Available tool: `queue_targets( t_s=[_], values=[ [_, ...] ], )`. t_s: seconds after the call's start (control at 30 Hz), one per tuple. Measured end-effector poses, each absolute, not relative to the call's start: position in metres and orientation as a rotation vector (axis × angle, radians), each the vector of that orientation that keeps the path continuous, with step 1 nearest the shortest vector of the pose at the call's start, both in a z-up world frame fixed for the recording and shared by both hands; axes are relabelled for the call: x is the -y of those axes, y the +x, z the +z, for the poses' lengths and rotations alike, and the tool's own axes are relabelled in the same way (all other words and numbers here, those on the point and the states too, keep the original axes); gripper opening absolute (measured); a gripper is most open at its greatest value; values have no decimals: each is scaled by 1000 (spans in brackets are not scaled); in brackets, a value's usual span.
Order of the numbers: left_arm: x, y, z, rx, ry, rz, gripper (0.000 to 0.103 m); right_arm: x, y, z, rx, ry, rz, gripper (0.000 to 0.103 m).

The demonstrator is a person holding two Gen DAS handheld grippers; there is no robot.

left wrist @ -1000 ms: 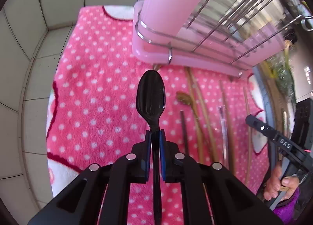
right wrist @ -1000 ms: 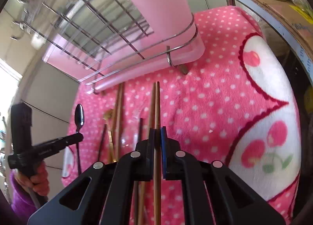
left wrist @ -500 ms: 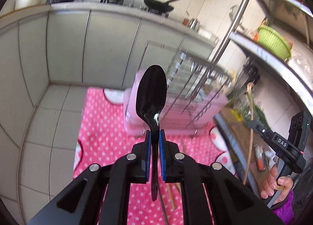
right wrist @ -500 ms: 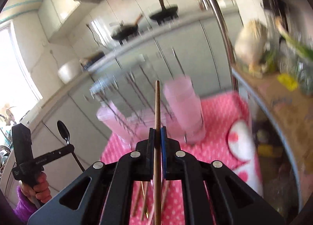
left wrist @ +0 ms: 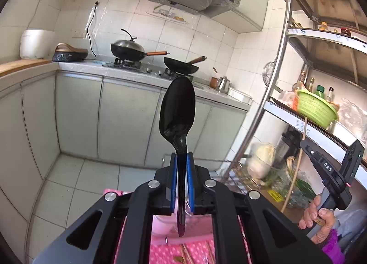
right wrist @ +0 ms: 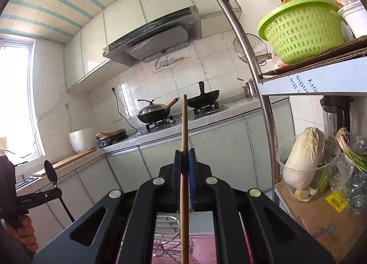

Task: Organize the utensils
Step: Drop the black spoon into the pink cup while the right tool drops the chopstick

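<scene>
left claw (left wrist: pixel 182 160) clamps black spoon (left wrist: pixel 177 112); right claw (right wrist: pixel 185 156) clamps chopstick (right wrist: pixel 184 126)

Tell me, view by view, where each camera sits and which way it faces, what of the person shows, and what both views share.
Left wrist: on the left gripper, facing the stove counter; its jaws clamp a black spoon; at right, the person's hand holding the right gripper.
Right wrist: on the right gripper, facing the same counter; its jaws clamp a wooden chopstick; at left, the other hand.
Shared: lidded wok, green basket, cabbage, both utensils.
</scene>
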State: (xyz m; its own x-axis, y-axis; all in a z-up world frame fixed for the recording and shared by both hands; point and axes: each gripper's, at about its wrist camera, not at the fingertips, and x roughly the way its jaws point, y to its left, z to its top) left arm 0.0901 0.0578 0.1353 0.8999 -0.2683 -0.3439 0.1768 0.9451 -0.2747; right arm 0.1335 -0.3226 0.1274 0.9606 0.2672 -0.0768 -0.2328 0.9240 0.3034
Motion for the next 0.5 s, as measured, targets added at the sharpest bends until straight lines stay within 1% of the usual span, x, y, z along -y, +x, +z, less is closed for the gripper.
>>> queue_targets(
  t_s=[0.17,0.37,0.5],
  values=[
    [-55,129,122,-382,-216,-179,7,315,167,118,-106,269,251,6],
    [-46,159,80,-439,-194,-181,7,310,185,94,-71,230,232,6],
    [-42,165,52,-499,-206,-200,7,315,192,72,-139,269,251,6]
  ],
)
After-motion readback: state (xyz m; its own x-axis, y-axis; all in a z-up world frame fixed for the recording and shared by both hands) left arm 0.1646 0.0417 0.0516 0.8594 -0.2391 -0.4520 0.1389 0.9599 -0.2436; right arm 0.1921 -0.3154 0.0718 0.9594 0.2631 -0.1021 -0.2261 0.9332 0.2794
